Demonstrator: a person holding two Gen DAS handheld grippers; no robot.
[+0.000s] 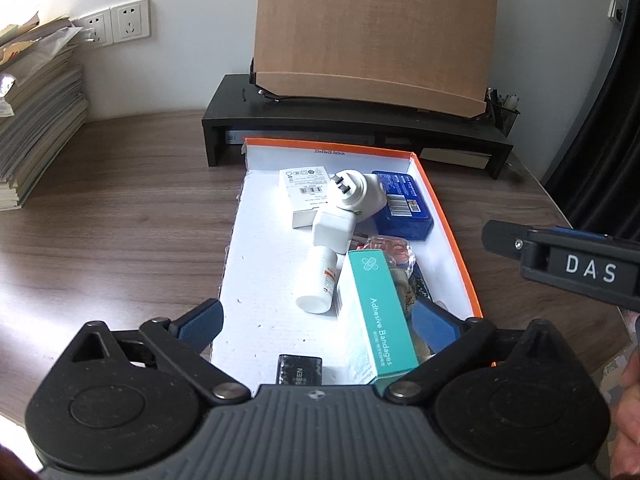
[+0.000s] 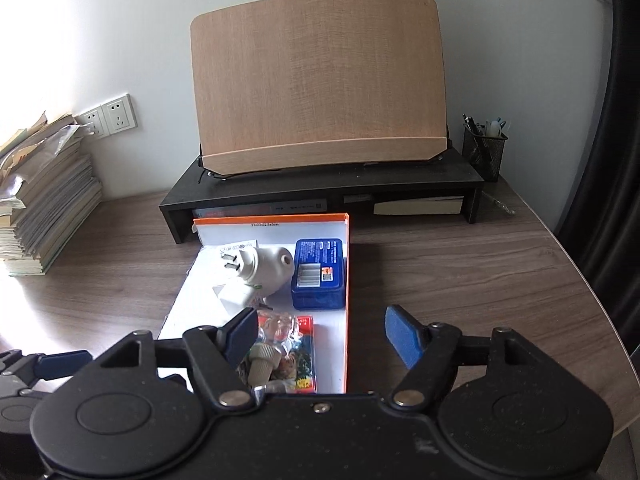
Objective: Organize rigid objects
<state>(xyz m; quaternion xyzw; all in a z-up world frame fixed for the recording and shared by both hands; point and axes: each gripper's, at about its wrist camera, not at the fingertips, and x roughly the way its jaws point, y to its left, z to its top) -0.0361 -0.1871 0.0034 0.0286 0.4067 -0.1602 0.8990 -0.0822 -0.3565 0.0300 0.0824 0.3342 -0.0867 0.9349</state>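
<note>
Take the orange-rimmed box (image 1: 452,216) on the wooden desk (image 1: 120,200) as your reference. Well to its left a stack of books and papers (image 1: 36,120) sits against the wall, under two wall sockets (image 1: 116,24). Your left gripper (image 1: 320,320) hangs over the near end of the box with its jaws spread wide and nothing pressed between the pads; the teal adhesive bandage box (image 1: 372,316) lies inside the box between them, untouched on either side, with a small black item (image 1: 300,368) just left of it at the near wall. Further in, a white tube (image 1: 318,280) lies against a white plug adapter (image 1: 352,200), a white carton (image 1: 304,192) sits in the far left corner and a blue tin (image 1: 402,204) in the far right corner. A clear wrapped piece (image 2: 280,328) rests on a red packet (image 2: 306,360) along the right wall of the box. Your right gripper (image 2: 324,340) straddles that right wall, jaws open and empty, one blue pad inside the box and the other outside over the desk. Behind the box stands a black riser (image 2: 320,188) carrying a tilted wooden board (image 2: 316,80), and to the right of that a mesh pen cup (image 2: 484,152).
</note>
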